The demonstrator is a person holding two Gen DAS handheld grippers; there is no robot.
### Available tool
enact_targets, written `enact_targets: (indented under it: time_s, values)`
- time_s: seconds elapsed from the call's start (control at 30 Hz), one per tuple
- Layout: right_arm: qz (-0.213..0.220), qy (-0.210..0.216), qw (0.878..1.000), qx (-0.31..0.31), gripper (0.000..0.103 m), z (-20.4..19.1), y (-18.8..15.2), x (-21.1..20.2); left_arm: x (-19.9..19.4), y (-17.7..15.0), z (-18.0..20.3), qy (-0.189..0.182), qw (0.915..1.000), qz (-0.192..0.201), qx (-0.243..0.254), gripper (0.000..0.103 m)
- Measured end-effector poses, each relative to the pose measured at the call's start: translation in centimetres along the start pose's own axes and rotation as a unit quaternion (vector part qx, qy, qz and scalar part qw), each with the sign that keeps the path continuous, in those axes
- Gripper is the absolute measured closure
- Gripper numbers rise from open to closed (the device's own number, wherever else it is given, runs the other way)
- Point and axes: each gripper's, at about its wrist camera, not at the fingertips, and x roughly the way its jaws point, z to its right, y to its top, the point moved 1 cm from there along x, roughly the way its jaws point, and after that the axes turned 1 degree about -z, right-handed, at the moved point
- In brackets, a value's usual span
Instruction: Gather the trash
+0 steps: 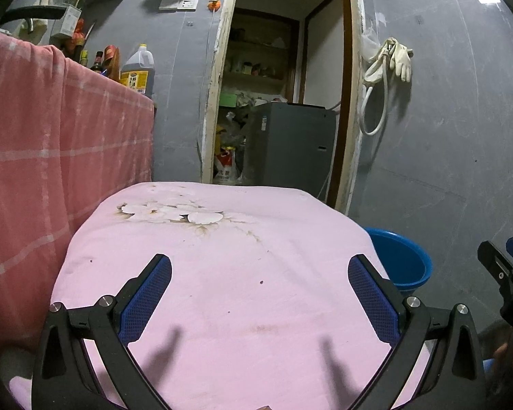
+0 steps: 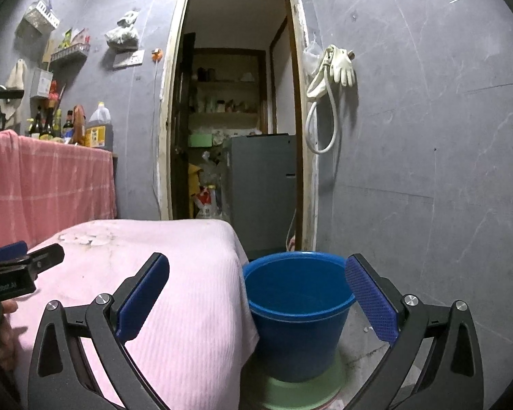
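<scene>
A blue bucket [image 2: 299, 307] stands on the floor on a green base, right beside the table covered with a pink floral cloth [image 1: 222, 273]; it also shows in the left wrist view [image 1: 402, 259]. My left gripper [image 1: 260, 294] is open and empty above the pink cloth. My right gripper [image 2: 256, 294] is open and empty, held in front of the bucket and the table's right edge. The left gripper shows at the left edge of the right wrist view [image 2: 20, 266]. No loose trash shows on the cloth; only small dark specks [image 1: 261, 282].
A counter draped in a red checked cloth [image 1: 51, 143] stands to the left with bottles and an oil jug [image 1: 138, 71]. An open doorway [image 2: 236, 119] behind leads to a storeroom with a grey appliance [image 2: 261, 188]. Gloves and a hose [image 2: 335, 78] hang on the grey wall.
</scene>
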Motion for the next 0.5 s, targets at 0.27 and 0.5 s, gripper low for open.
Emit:
enact_targets:
  time_s: [0.27,0.5]
  values:
    - [-0.029,-0.018,0.999,-0.008,0.0,-0.14,-0.37,0.92,0.12,-0.39,0.45,0.006,0.9999,0.001,0.009,0.002]
    - [-0.03,-0.018,0.999,-0.004,0.0,0.16,-0.38,0.89,0.3,-0.49,0.47,0.01,0.9998,0.001,0.015,0.002]
